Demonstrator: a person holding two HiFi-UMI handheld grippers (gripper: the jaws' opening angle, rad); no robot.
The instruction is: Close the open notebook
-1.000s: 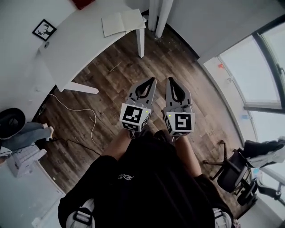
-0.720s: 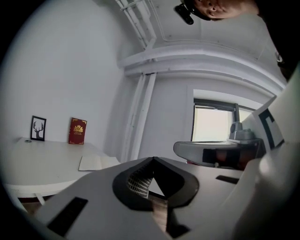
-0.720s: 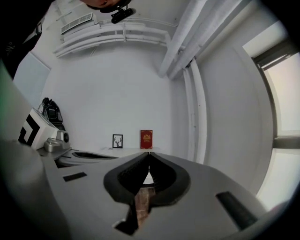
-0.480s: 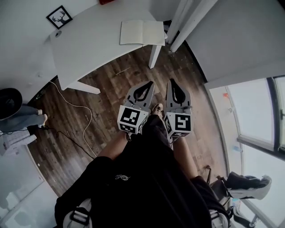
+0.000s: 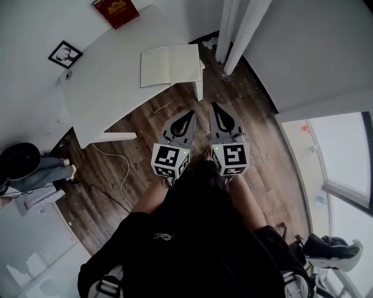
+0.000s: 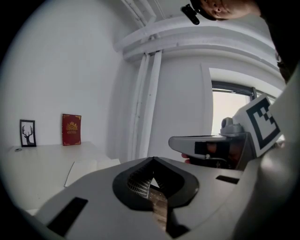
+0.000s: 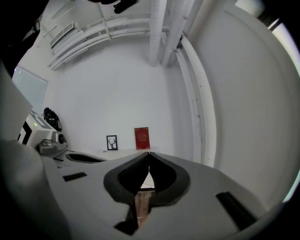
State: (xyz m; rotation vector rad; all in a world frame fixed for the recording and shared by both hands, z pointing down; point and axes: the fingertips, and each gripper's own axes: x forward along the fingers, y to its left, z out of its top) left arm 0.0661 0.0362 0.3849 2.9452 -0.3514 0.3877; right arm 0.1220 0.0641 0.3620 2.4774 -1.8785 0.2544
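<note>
The open notebook (image 5: 171, 65) lies flat with blank cream pages near the right end of the white table (image 5: 105, 87). In the left gripper view the notebook (image 6: 89, 168) shows just past the jaws on the left. Both grippers are held side by side over the wooden floor, short of the table and pointing toward it. My left gripper (image 5: 190, 112) is shut and holds nothing, its tips (image 6: 153, 158) meeting. Likewise my right gripper (image 5: 214, 105) is shut and empty, with its jaws closed to a point (image 7: 149, 153).
A red book (image 5: 115, 11) and a small framed picture (image 5: 64, 54) lean on the wall behind the table. White pipes (image 5: 236, 29) rise just right of the table. A cable (image 5: 116, 169) trails on the floor. Another person's legs (image 5: 41, 169) show at left. A window (image 5: 344, 151) is at right.
The table and notebook have come nearer to the grippers as the person carrying them has moved toward the table. Both grippers stay shut and side by side.
</note>
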